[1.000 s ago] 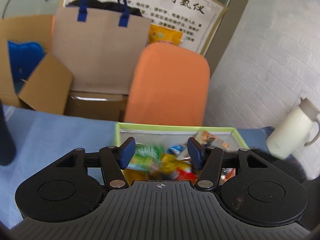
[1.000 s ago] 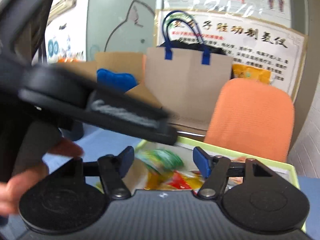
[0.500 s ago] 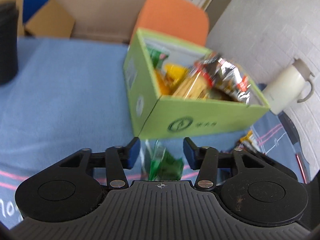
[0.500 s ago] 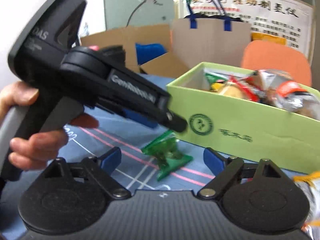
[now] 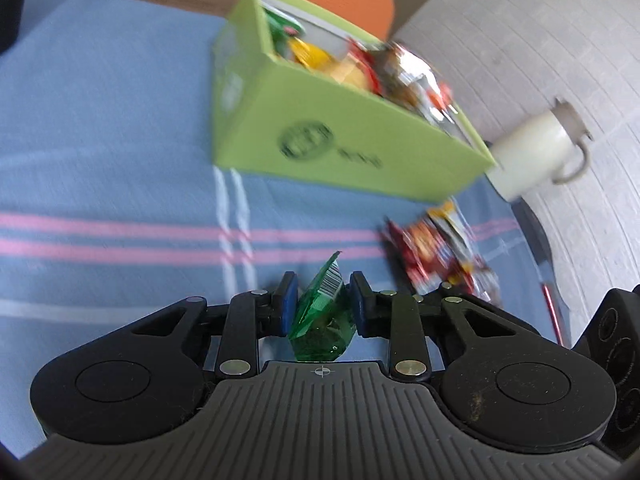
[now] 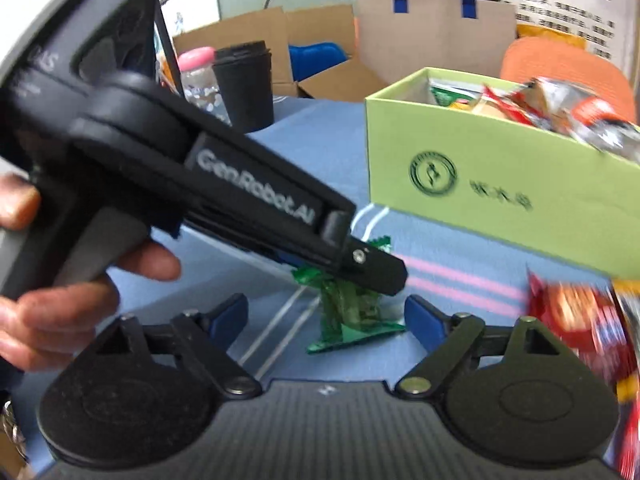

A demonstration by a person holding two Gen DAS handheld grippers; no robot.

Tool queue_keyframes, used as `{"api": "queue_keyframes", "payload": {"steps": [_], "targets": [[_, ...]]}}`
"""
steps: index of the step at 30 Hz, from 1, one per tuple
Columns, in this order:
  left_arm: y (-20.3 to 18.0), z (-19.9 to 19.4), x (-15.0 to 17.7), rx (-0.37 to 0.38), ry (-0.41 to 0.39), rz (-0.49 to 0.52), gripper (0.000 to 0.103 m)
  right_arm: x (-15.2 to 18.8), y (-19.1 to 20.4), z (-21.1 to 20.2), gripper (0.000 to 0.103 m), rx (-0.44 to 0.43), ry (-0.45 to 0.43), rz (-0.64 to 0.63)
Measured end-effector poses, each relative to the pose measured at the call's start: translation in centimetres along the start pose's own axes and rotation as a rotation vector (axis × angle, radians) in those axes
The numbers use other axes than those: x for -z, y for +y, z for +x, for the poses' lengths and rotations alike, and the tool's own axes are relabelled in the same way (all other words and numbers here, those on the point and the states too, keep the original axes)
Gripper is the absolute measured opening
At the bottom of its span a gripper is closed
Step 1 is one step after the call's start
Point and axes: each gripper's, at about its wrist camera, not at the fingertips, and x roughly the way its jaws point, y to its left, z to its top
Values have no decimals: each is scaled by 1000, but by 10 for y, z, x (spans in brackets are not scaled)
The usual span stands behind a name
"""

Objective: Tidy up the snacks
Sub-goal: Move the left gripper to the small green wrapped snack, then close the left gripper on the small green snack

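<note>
A: Left gripper (image 5: 322, 300) state?
B: Pinching the green snack packet (image 5: 322, 316), low over the blue cloth (image 5: 100, 160), near side of the green box (image 5: 360, 136).
A: Right gripper (image 6: 326, 320)?
B: Jaws spread, closing slightly, pads not touching the packet. Red snack packs (image 5: 436, 256) lie right of it, white jug (image 5: 536, 156) far right.

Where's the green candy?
The green candy is pinched in the left gripper over the blue cloth, in front of the green box.
</note>
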Motion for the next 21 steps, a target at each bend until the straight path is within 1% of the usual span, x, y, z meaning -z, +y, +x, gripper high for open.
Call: {"api": "queue_keyframes", "payload": {"steps": [2,5,6,7,9,10,11,12,15,16,18,19,21], "targets": [[-16,0,16,7,10,24,5,14,4,-19,86,46,-9,4],[-36,2,37,38,25,53,5,36,3,-40,88,79,-11,54],[-41,3,42,42,31,61,6,44,4,-46,89,98,-20,62],[-45,4,47,34,24,76,10,48,4,-50,92,113,-27,67],[-51,-4,50,-30,-23,89,12,56,-1,-61,93,139,-49,95],[-53,-12,53,-57,-55,95,15,55,-5,-63,93,148,-62,100],[-54,-20,55,-64,-83,99,19,58,-3,-68,93,161,-76,95],[-53,-27,57,-66,-100,84,19,59,-2,-70,93,175,-83,83],[-43,-39,62,-55,-117,2,19,60,5,-75,93,166,-97,50],[-41,-42,64,-50,-116,-14,20,66,4,-78,92,152,-101,42],[-40,-40,69,-40,-106,-29,20,62,3,-71,89,148,-96,24],[-40,-37,70,-42,-97,-36,20,67,1,-75,86,152,-90,18],[-42,-31,72,-52,-81,-27,19,65,-1,-68,79,146,-79,20]]}}
